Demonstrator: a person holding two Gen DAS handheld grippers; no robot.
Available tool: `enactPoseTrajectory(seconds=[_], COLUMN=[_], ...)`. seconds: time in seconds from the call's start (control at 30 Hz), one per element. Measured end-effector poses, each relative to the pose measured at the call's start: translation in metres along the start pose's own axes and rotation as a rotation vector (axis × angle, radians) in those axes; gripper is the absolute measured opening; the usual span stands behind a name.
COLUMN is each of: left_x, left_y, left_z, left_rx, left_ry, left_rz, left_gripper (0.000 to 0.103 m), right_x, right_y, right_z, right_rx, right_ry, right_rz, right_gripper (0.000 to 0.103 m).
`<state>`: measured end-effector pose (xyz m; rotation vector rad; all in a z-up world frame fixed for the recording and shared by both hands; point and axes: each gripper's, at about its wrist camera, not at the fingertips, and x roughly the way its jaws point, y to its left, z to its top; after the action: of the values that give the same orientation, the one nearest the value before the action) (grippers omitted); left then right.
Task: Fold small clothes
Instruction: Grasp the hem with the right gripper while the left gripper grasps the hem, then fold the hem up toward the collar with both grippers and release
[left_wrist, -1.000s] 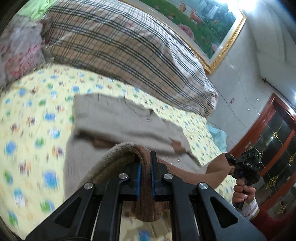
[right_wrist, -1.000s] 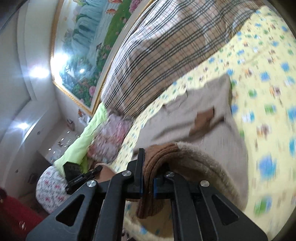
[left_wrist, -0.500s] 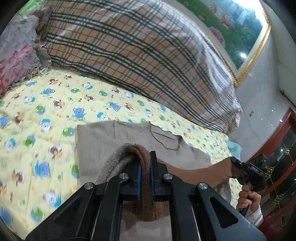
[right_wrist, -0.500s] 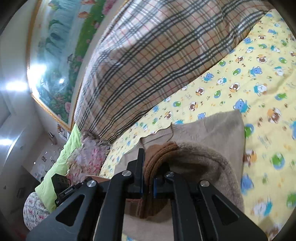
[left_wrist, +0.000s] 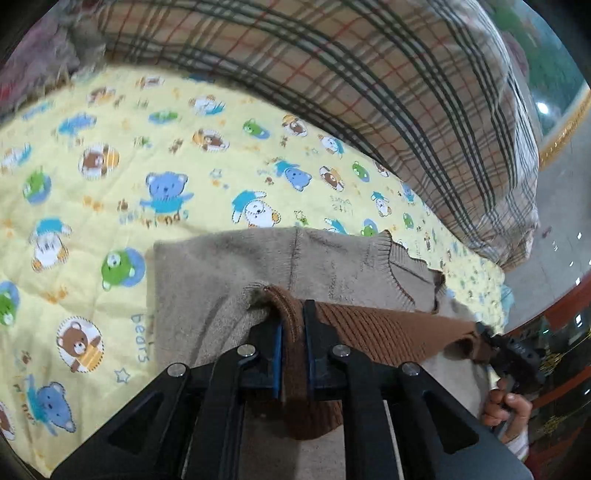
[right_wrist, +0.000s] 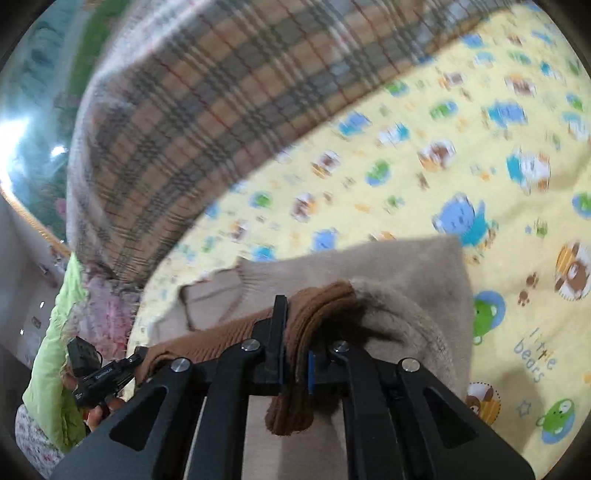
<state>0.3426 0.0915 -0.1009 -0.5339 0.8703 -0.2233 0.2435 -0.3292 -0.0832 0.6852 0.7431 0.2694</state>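
A small beige knit sweater (left_wrist: 229, 266) with a brown ribbed hem (left_wrist: 376, 328) lies on the yellow cartoon-print bedsheet (left_wrist: 110, 192). My left gripper (left_wrist: 293, 332) is shut on one corner of the brown hem. My right gripper (right_wrist: 295, 332) is shut on the other corner of the hem (right_wrist: 317, 302). The hem is stretched between them and held low over the sweater's upper part, near the neckline (left_wrist: 406, 266). The right gripper also shows in the left wrist view (left_wrist: 517, 354), and the left gripper in the right wrist view (right_wrist: 99, 373).
A large plaid pillow (left_wrist: 369, 81) lies along the far side of the bed. A floral pillow (right_wrist: 107, 310) and a green cloth (right_wrist: 55, 369) lie at one end. A framed picture (right_wrist: 44, 92) hangs on the wall. A red wooden cabinet (left_wrist: 569, 332) stands beside the bed.
Both grippers have carried the brown hem forward and down over the sweater toward its neckline. The folded part now covers most of the body.
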Motion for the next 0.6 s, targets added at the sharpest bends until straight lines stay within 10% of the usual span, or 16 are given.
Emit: enactPoseTrajectory(seconds=[0.07,0.17,0.2,0.37,0.6], left_x=[-0.010,-0.039,-0.053,-0.082,-0.026], left_y=[0.003,0.002,0.001,-0.044,-0.115], left_z=[0.001,0.003,0.002,-0.028,-0.097], left_rx=[-0.013,-0.017,-0.018,0.122,0.304], left_ry=[-0.015,-0.099,-0.133,-0.113,0.143], left_rz=[-0.016,0.067,0.084,-0.047,-0.216], left_gripper=[0.020,0.064,0.065,0.066,0.067], right_x=[0.000,-0.020,-0.025,-0.067,-0.032], right_y=[-0.007,-0.012,-0.013,0.013,0.087], right_z=[0.000,0.005,0.007,0.002,-0.063], right_rx=[0.030,0.058,0.064,-0.007,-0.293], right_ry=[0.011,-0.035,-0.053,-0.148,0.077], right_rz=[0.009,0.027,0.028,0.064,0.149], right_gripper=[0.011,0.036,0.053,0.057,0.056])
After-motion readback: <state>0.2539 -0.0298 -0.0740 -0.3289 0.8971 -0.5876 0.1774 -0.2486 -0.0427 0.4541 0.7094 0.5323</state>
